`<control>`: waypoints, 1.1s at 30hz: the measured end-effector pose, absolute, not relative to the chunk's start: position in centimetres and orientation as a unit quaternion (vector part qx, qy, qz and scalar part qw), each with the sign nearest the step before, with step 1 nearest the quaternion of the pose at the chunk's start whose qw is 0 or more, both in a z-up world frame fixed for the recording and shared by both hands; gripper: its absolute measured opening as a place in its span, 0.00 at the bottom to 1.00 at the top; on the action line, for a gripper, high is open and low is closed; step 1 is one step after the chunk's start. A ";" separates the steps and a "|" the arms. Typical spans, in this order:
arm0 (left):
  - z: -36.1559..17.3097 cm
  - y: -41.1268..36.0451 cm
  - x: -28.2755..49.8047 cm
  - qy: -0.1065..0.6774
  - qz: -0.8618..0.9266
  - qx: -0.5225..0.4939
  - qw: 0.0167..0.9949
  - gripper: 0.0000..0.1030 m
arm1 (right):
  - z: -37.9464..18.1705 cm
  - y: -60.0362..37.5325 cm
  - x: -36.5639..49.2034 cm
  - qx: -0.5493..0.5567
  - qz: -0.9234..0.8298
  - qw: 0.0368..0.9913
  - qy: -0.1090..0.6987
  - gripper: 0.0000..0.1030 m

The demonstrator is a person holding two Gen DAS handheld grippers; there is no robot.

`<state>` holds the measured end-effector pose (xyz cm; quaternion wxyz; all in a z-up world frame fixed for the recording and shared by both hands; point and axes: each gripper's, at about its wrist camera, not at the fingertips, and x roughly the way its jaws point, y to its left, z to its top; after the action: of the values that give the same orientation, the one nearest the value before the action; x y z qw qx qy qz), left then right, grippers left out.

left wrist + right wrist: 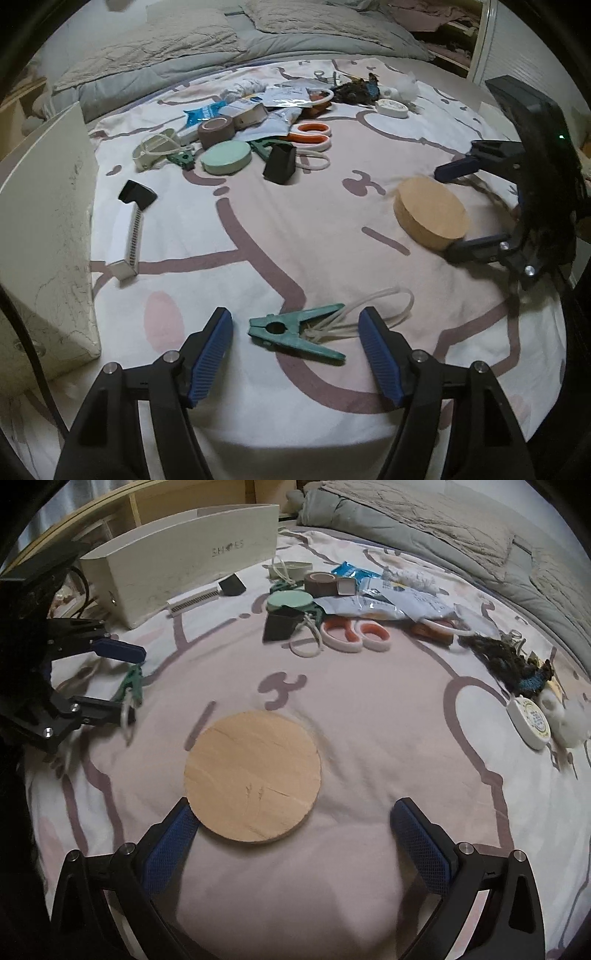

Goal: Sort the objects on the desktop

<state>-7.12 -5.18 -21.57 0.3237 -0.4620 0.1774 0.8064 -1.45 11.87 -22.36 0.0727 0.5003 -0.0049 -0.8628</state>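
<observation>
Now both tools open, each lined up on one item, nothing gripped.
Left tool (295,345) straddles green clip (295,334); right tool (295,825) flanks wooden disc (253,777); next: close.

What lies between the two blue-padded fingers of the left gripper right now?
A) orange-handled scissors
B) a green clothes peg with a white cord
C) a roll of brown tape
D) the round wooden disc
B: the green clothes peg lies on the sheet between the open pads of the left gripper, untouched by either.
</observation>
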 end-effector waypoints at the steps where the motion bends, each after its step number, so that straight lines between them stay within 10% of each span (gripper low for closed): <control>1: -21.6 -5.1 -7.1 0.175 0.804 -0.466 0.327 0.69 | -22.4 11.8 -1.5 0.501 -0.863 0.072 -0.003 1.00; 33: -21.3 -5.5 -5.8 0.129 0.791 -0.496 0.335 0.68 | -21.8 9.6 -2.5 0.495 -0.863 0.087 0.046 0.99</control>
<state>-5.79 -5.51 -21.27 0.3347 -0.4961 0.1285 0.7908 -2.48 9.59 -21.77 0.0867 0.4953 0.0462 -0.8631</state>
